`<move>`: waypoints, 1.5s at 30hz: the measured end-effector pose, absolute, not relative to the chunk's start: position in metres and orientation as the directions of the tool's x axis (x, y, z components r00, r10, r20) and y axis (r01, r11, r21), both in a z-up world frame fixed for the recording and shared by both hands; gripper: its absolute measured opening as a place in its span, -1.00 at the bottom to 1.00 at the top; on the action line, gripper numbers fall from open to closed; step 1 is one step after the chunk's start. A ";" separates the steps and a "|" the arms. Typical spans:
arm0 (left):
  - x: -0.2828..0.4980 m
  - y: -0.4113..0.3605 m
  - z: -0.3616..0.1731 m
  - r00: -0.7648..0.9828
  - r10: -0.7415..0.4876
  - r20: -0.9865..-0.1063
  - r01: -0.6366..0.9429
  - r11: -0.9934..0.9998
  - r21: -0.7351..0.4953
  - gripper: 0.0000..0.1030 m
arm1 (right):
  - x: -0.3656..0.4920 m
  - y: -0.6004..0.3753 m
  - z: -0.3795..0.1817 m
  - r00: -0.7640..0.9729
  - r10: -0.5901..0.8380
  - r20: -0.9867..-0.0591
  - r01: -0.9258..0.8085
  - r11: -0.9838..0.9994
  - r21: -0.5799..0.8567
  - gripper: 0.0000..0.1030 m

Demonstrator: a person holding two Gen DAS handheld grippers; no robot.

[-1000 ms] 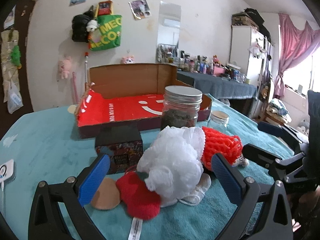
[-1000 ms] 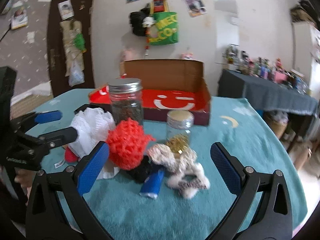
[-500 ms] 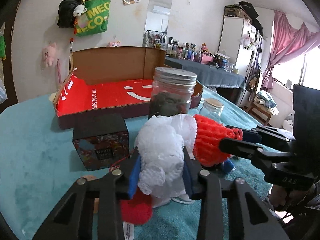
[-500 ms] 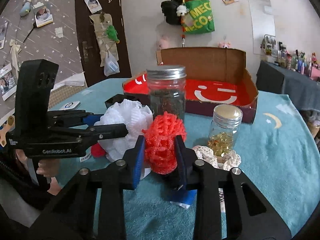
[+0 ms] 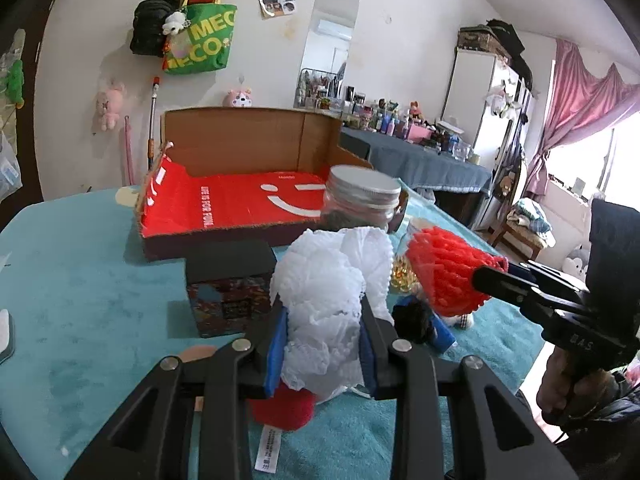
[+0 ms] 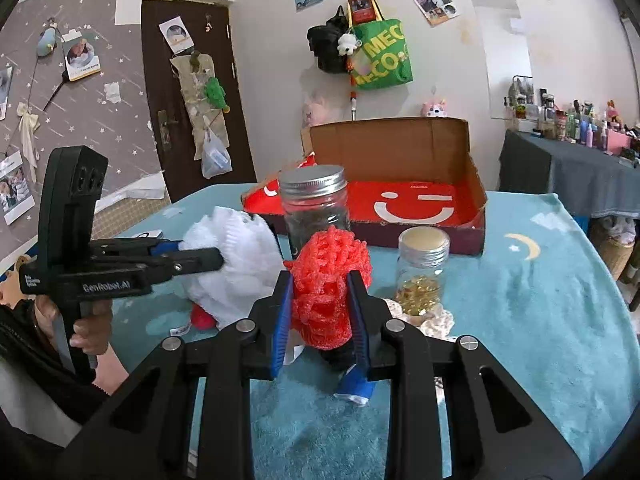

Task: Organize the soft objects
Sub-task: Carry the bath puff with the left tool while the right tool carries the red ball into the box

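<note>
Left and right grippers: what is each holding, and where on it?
Left gripper squeezes the white mesh puff across its lower half, still closing; right gripper pinches the red mesh puff mid-body.

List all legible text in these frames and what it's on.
"MEC / ECO": partly visible, on green tote bag.
"GenRobot.AI": side of left gripper.
"LIFE IS FOR FUN": probably, small, on red box.
Tag under red plush, black box print, wall photos: unreadable.

left gripper: jaws closing, pads pressed on white mesh puff | right gripper: clamps red mesh puff | behind: lidded jar, red-lined cardboard box | black box left of puff | teal cloth
</note>
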State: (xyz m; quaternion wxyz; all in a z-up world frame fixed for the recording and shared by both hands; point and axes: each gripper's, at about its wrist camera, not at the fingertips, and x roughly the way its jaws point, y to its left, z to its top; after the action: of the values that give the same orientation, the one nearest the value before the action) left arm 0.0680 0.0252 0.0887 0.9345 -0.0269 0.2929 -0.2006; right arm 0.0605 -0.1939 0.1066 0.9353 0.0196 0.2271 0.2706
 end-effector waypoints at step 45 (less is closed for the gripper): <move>0.255 0.007 0.181 0.715 -0.386 -0.583 0.483 0.875 0.013 -0.36 | 0.278 -0.182 0.204 0.692 0.498 -0.522 -0.595 0.804 -0.021 -0.51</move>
State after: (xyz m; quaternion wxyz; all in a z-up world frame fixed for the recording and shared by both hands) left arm 0.2551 0.0074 0.1815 0.9223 0.0826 0.2952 -0.2355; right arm 0.2784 -0.1818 0.2036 0.9150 -0.0946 0.2542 0.2987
